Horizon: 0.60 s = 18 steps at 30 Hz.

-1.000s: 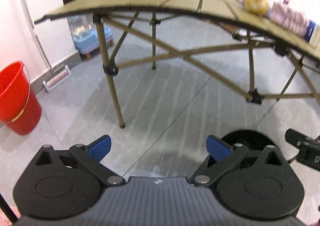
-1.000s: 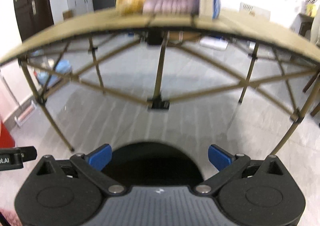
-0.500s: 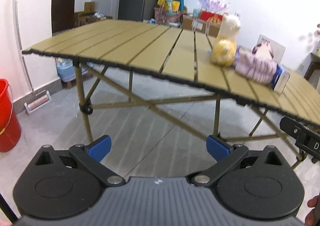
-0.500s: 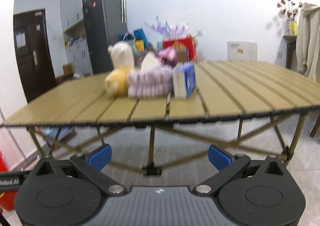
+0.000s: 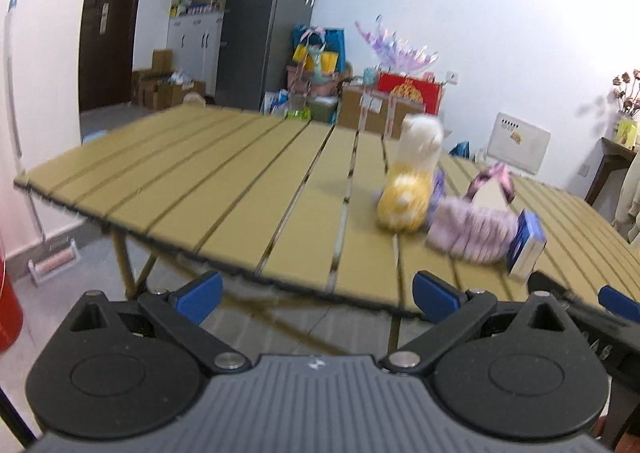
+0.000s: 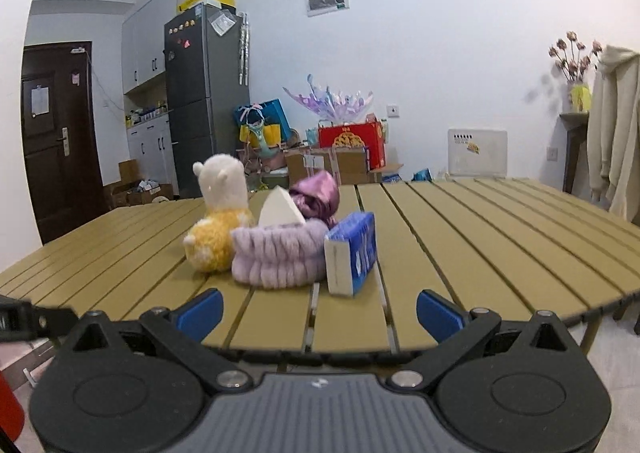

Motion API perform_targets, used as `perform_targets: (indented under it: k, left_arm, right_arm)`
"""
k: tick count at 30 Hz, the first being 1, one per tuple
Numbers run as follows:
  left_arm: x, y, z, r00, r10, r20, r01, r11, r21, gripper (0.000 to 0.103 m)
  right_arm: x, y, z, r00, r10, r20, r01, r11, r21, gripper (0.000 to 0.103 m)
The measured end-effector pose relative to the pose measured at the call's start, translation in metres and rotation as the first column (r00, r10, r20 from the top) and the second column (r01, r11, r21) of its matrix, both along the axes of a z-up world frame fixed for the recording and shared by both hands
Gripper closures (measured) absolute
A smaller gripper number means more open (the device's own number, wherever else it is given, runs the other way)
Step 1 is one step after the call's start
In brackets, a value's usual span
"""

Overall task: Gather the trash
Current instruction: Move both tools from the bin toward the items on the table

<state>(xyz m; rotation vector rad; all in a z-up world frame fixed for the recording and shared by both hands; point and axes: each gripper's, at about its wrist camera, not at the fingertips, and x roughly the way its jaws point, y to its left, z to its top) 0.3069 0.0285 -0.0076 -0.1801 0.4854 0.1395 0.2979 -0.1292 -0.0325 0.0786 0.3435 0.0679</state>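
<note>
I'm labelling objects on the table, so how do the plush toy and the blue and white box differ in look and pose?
The plush toy is soft and rounded, cream on top and yellow below; the blue and white box is flat-sided with sharp edges. The plush toy rises taller, while the box stands lower on one edge. The toy sits left of the purple fuzzy band, the box right of it. Both rest on the slatted table.

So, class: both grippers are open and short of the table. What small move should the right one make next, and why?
Probably ease the right gripper forward over the table edge toward the blue box, the nearest item; its jaws stand open and empty.
</note>
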Motion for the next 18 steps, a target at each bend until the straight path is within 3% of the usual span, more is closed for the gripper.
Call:
perform_targets:
  k: [8, 18]
  left_arm:
    - [0.03, -0.018, 0.022, 0.997, -0.012, 0.074, 0.011, 1.0, 0.021, 0.0]
    - [0.071, -0.015, 0.018, 0.997, 0.004, 0.074, -0.004, 1.0, -0.012, 0.0]
  right_arm:
    - [0.024, -0.004, 0.012, 0.999, -0.026, 0.029, 0.027, 0.999, -0.022, 0.0]
    - [0.057, -0.01, 0.004, 0.998, -0.056, 0.018, 0.056, 0.998, 0.021, 0.0]
